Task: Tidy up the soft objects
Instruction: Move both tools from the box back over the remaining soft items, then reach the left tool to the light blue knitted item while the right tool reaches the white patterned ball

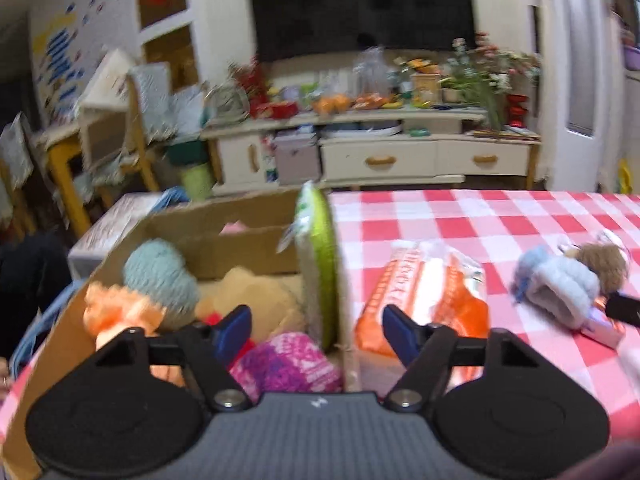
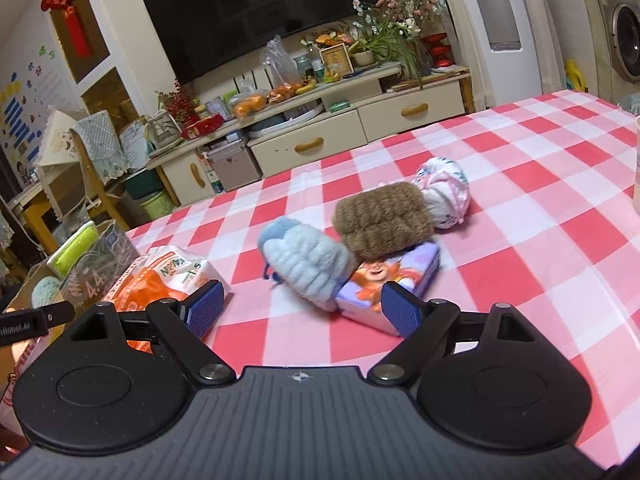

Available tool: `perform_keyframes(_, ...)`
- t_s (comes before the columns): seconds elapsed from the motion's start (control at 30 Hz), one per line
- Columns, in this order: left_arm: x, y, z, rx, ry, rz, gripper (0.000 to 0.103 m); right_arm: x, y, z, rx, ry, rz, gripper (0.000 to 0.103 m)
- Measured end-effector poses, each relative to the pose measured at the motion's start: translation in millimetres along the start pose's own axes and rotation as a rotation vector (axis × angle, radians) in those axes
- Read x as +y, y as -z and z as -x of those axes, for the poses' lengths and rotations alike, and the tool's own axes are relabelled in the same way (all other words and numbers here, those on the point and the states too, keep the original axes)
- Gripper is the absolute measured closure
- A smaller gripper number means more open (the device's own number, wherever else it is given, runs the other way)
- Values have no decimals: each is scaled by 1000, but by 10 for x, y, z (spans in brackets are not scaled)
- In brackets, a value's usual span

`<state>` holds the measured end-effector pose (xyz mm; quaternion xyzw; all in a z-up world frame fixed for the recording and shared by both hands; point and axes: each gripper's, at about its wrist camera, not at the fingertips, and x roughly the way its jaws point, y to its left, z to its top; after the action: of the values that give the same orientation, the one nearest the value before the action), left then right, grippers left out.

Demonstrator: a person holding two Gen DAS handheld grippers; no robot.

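- My left gripper [image 1: 316, 334] had its blue fingers [image 1: 234, 330] parted with nothing clamped between them; they hung over the near corner of the cardboard box [image 1: 240, 236], above a pink and purple woolly ball [image 1: 286, 364].
- My right gripper [image 2: 300, 306] was likewise spread and empty, its fingers [image 2: 402, 312] low over the red and white checked tablecloth [image 2: 520, 200], the right one just in front of a purple tissue pack [image 2: 394, 280].
- Inside the box I saw an orange fluffy toy [image 1: 116, 312], a pale teal yarn ball [image 1: 160, 274] and a tan plush [image 1: 252, 296] packed close together.
- A green and white sponge [image 1: 318, 264] stood on edge against the box's right wall.
- Just right of the box, an orange and white packet of wipes [image 2: 164, 280] lay flat on the cloth, beside my right gripper's left finger.
- Near the middle of the table a light blue fuzzy mitten [image 2: 308, 260] rested on the near end of the tissue pack.
- A brown furry roll [image 2: 380, 224] leaned on the far end of the same pack, touching the mitten.
- Behind the roll and touching it sat a white bundle with pink and blue print [image 2: 444, 192].
- Beyond the table edge stood a cream TV cabinet [image 2: 360, 120], cluttered on top, with a dark television [image 2: 256, 12] on the wall above it.
- The left view was blurred, so I could not read the finer details in the box.
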<state>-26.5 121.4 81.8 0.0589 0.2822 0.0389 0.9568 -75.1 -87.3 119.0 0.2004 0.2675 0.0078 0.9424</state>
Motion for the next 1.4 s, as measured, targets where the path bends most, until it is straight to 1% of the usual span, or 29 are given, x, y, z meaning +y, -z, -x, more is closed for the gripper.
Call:
perform_keyframes(0.03, -38, 7, 33, -19, 11, -13, 40, -14, -8, -7, -3, 4, 1, 0)
perform_keyframes(0.13, -123, 9, 94, -54, 61, -43, 46, -85, -20, -4, -14, 22, 8, 0)
perform_keyframes(0.23, -195, 27, 167, -82, 114, -59, 48, -155, -17, -36, -15, 44, 9, 0)
perform_keyframes(0.3, -246, 31, 184, -84, 150, -74, 48, -208, -20, -59, -13, 51, 5, 0)
perform_keyframes(0.37, -292, 33, 187, -89, 166, -100, 48, -240, -26, -70, -16, 62, 6, 0)
perform_keyframes(0.43, -294, 38, 202, -101, 176, -75, 48, -260, -35, -76, -20, 73, 11, 0)
perform_keyframes(0.57, -409, 56, 243, -113, 203, -98, 48, -288, -59, -89, -25, 90, 16, 0)
perform_keyframes(0.67, -493, 60, 254, -118, 206, -126, 48, -329, -82, -115, -27, 96, 11, 0)
perform_keyframes(0.77, -462, 43, 242, -110, 213, -111, 47, -322, -80, -137, -28, 104, 18, 0)
perform_keyframes(0.87, -443, 20, 240, -96, 207, -98, 42, -341, -93, -157, -30, 120, 33, 0)
perform_keyframes(0.93, -440, -8, 278, -114, 201, -97, 36, -361, -107, -167, -30, 125, 31, 0)
perform_keyframes(1.0, -446, -56, 346, -154, 192, -91, 31, -411, -118, -173, -25, 125, 20, 0)
perform_keyframes(1.13, -497, -140, 478, -246, 170, -93, 24, -482, -139, -218, -20, 118, 4, 0)
perform_keyframes(1.27, -626, -182, 523, -275, 203, -87, 20, -546, -205, -289, -19, 85, -9, 0)
perform_keyframes(1.3, -672, -186, 521, -276, 212, -94, 17, -559, -223, -302, -22, 81, -10, 0)
perform_keyframes(1.4, -852, -172, 495, -261, 254, -125, 15, -600, -271, -361, -35, 97, -18, 0)
